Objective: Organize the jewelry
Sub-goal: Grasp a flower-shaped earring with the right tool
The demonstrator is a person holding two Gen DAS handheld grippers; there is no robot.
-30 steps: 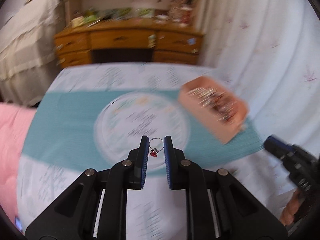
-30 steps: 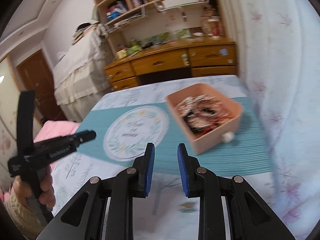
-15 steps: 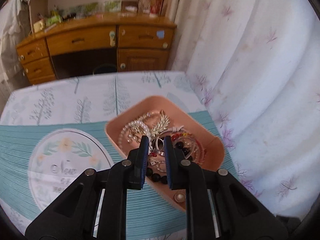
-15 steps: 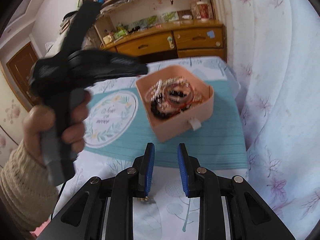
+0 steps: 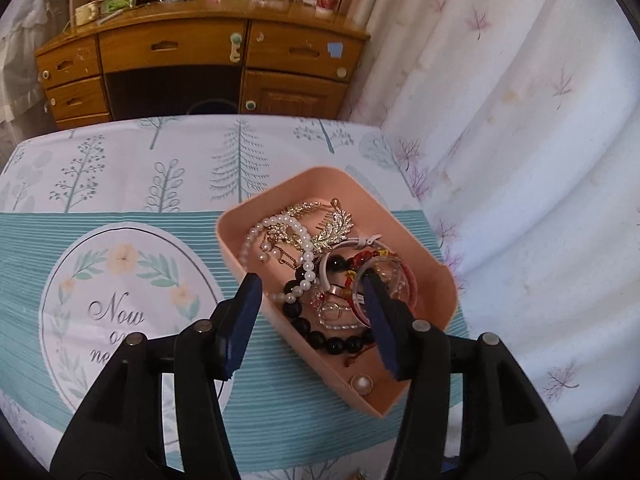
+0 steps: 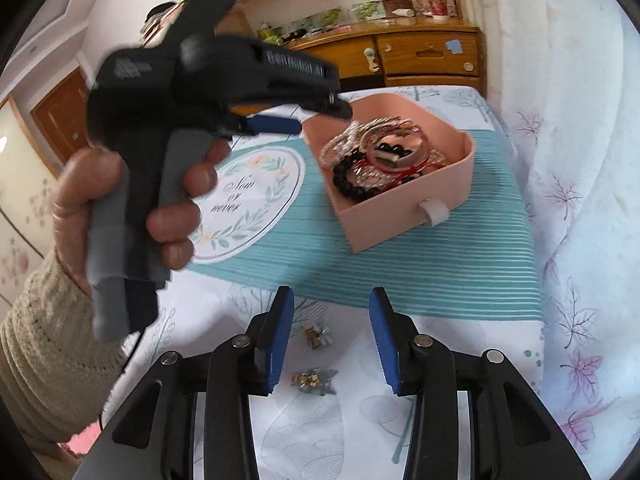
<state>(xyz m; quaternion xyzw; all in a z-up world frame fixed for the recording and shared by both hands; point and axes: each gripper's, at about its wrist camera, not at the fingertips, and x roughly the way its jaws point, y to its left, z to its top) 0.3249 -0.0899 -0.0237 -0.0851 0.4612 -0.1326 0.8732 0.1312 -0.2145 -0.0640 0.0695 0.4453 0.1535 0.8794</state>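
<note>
A pink tray (image 5: 280, 196) holds pearls, black beads, gold leaf clips and bangles. My left gripper (image 5: 310, 280) hangs over it, its jaws opening with nothing pressed between them. Under it a silver ring with a red stone (image 5: 325, 307) lies loose on the pile. The right wrist view shows that left gripper (image 6: 322, 120) over the tray's (image 6: 392, 220) left rim. My right gripper (image 6: 332, 294) is low over the tablecloth near the front, its jaws opening. Two small gold pieces (image 6: 318, 334) (image 6: 314, 380) lie on the cloth between its fingers, untouched.
A teal striped mat with a round printed emblem (image 5: 120, 300) lies under and left of the tray. A person's hand (image 6: 120, 200) in a knitted cream sleeve holds the left gripper. A wooden desk (image 5: 200, 52) stands behind the table; a white curtain (image 5: 520, 160) hangs on the right.
My left gripper swung right from over the mat to over the tray, spread its jaws, and the ring dropped into the tray. My right gripper sank toward the gold pieces and widened.
</note>
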